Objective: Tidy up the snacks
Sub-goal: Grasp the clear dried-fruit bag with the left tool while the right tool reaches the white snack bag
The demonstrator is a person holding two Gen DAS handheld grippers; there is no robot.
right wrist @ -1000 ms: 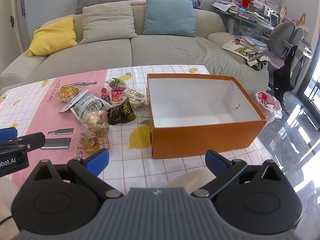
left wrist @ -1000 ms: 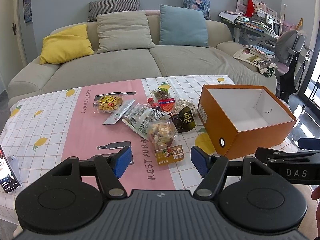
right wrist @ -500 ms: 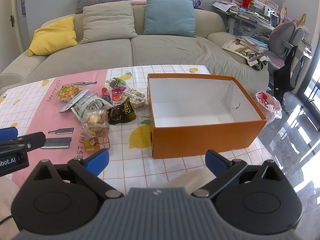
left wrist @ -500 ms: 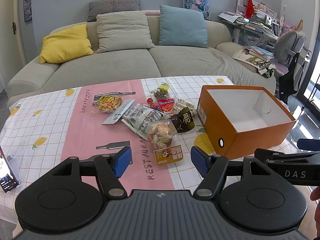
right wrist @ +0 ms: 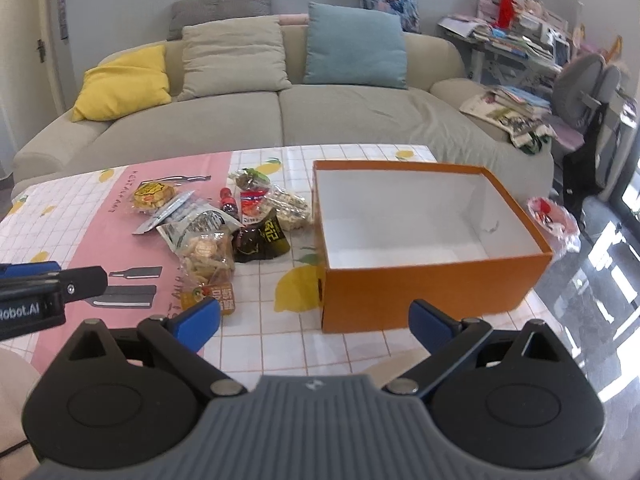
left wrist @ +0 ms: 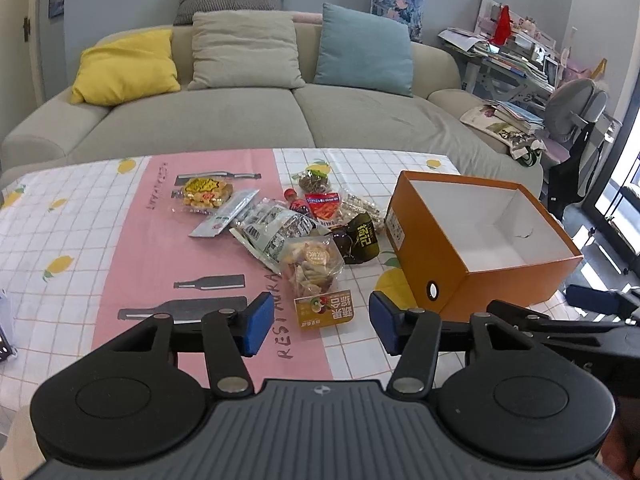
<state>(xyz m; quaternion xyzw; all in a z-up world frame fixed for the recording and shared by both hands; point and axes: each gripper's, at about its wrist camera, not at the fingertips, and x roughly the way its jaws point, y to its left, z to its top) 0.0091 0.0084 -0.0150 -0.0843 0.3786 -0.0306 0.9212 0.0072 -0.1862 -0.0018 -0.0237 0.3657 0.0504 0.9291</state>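
Observation:
An orange box (left wrist: 432, 248) (right wrist: 420, 292) stands open and empty on the right of the table. To its left lies a pile of snacks: a clear bag of mixed snacks with an orange label (left wrist: 314, 268) (right wrist: 208, 256), a dark packet (left wrist: 362, 238), a white-green bag (left wrist: 272, 230), a yellow cookie pack (left wrist: 204, 196) and a small red-capped bottle (left wrist: 294, 202). My left gripper (left wrist: 322, 330) hovers just short of the clear bag's label, its jaws closing, pads touching nothing. My right gripper (right wrist: 315, 322) faces the box's front wall, jaws wide and closing slightly, nothing between them.
The table wears a pink and white checked cloth (left wrist: 120, 248). Behind it is a sofa (left wrist: 240, 120) with cushions. A cluttered desk and a grey chair (left wrist: 576, 108) stand at the right. A pink bag (right wrist: 554, 220) lies beyond the box's right end.
My left gripper's fingers have come clearly closer together. The right gripper's fingers have narrowed a little. The snacks and the box lie as before.

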